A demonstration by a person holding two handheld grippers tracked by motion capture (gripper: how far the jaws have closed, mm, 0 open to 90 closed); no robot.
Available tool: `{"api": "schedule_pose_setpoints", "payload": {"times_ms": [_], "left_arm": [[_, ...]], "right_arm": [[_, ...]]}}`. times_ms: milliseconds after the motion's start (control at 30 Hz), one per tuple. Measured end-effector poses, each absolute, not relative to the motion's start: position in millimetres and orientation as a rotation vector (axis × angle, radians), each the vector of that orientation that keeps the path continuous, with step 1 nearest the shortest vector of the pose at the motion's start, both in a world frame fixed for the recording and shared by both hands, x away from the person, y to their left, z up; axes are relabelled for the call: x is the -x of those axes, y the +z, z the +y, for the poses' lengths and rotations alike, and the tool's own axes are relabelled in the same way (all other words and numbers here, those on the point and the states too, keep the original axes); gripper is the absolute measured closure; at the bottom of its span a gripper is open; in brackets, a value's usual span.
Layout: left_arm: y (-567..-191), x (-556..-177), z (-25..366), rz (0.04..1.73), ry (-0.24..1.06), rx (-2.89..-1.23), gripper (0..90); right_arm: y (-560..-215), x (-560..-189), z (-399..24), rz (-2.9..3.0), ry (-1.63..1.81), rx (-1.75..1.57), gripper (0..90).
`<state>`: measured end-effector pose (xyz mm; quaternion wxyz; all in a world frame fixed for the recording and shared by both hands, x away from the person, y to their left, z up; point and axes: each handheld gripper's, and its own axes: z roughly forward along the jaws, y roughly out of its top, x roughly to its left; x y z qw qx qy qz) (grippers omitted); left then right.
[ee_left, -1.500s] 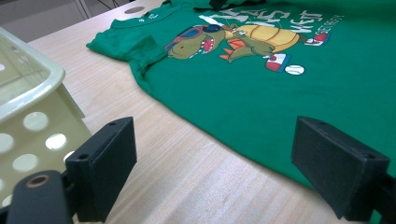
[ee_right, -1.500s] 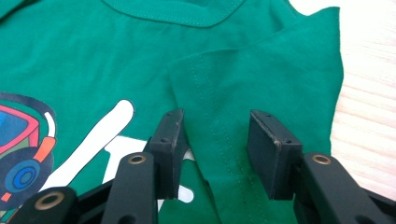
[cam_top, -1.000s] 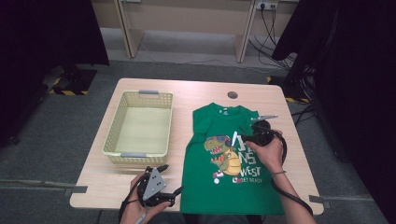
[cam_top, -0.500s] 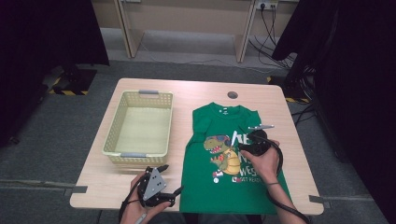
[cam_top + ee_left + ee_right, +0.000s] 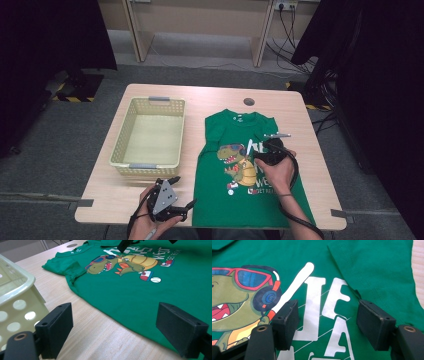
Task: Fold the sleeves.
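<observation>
the green t-shirt point(image 5: 250, 170) lies front up on the right half of the table point(image 5: 210, 102), collar toward the far edge, hem hanging a little over the near edge. its right sleeve is already folded inward over the chest, its edge crossing the white lettering; the left sleeve is spread flat on the wood. so the folding looks only just begun: one sleeve in, the other sleeve and the body folds left, and then most likely the move into the yellow basket point(image 5: 150, 135), which stands empty on the left half of the table.

the right gripper point(image 5: 328, 323) hovers low over the print, beside the folded sleeve, its jaws wide apart with nothing between them; they have just been opening. the left gripper point(image 5: 122, 330) rests near the table's near edge, just left of the shirt, jaws also wide apart and gripping nothing, aimed at the shirt's left side.
</observation>
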<state>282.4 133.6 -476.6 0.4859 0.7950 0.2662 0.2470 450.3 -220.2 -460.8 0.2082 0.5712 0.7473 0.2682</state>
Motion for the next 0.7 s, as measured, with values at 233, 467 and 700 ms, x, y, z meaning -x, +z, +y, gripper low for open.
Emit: {"api": "schedule_pose_setpoints", "payload": {"times_ms": [233, 467, 700], "left_arm": [[-476.5, -283.2, 134.3, 0.657, 0.594, -1.931, 13.2], [-476.5, -283.4, 134.6, 0.660, 0.593, -1.927, 13.2], [-476.5, -283.2, 134.3, 0.661, 0.597, -1.930, 13.1]], "right_arm": [[-461.8, -448.8, -220.4, 2.068, 0.758, -1.590, 34.5], [-454.9, -445.4, -228.5, 2.080, 0.802, -1.586, 30.5], [-445.6, -433.3, -250.3, 2.035, 0.873, -1.593, 26.0]]}}
